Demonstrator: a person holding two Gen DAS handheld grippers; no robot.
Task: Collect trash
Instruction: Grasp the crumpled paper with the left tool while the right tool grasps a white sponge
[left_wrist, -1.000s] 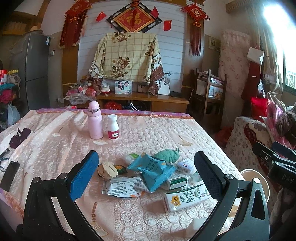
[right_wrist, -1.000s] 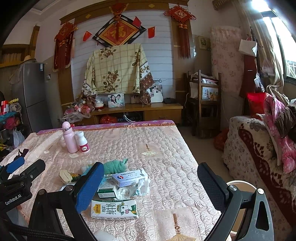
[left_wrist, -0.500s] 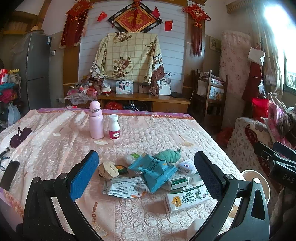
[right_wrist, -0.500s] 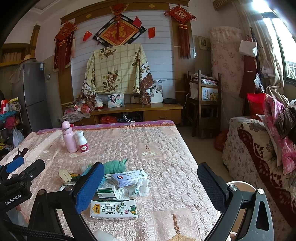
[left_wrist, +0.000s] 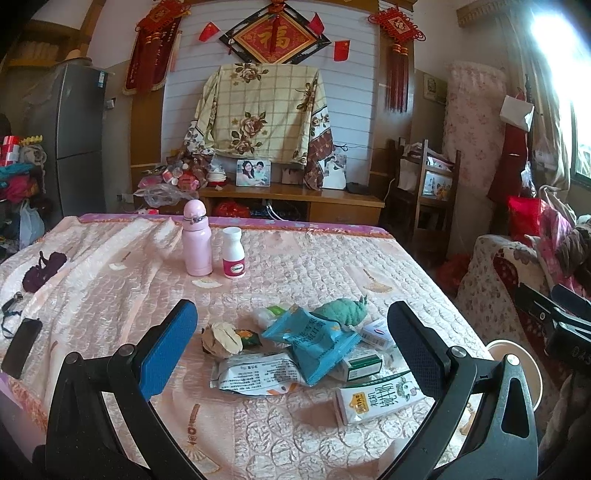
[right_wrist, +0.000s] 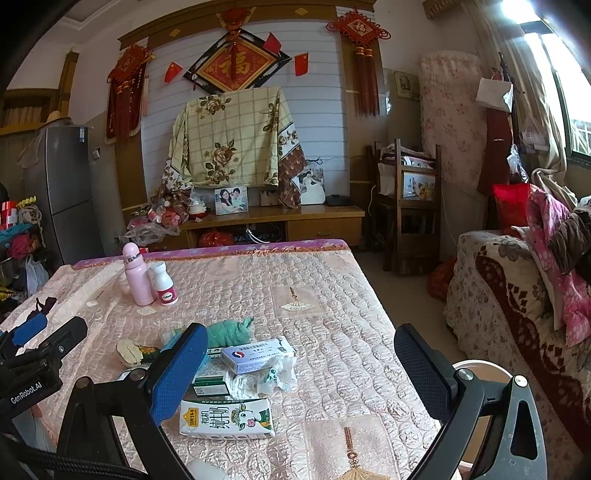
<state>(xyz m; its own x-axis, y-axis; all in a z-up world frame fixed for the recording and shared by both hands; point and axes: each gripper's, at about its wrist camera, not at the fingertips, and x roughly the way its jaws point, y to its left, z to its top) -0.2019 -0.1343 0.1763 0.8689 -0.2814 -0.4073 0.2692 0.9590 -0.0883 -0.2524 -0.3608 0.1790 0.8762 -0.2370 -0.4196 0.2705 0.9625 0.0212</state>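
A heap of trash lies near the front right of the quilted table (left_wrist: 314, 266). In it are a blue snack bag (left_wrist: 314, 338), a white wrapper (left_wrist: 255, 374), a milk carton (left_wrist: 380, 398) (right_wrist: 227, 419), a green-and-white box (left_wrist: 360, 365), a small blue-and-white box (right_wrist: 255, 356), crumpled tissue (right_wrist: 273, 376), a green crumpled piece (left_wrist: 341, 310) (right_wrist: 229, 328) and a brownish wad (left_wrist: 221, 338). My left gripper (left_wrist: 291, 350) hangs open above the heap, fingers wide apart. My right gripper (right_wrist: 295, 369) is open too, with the boxes and tissue between its fingers, clear of them.
A pink flask (left_wrist: 197, 242) and a white pill bottle (left_wrist: 233, 258) stand farther back on the table. A phone (left_wrist: 22, 347) lies at the left edge. A round bin (right_wrist: 484, 373) sits on the floor right of the table, beside a covered sofa (right_wrist: 517, 295).
Both views have shifted very slightly; the trash and both open grippers stand as before.
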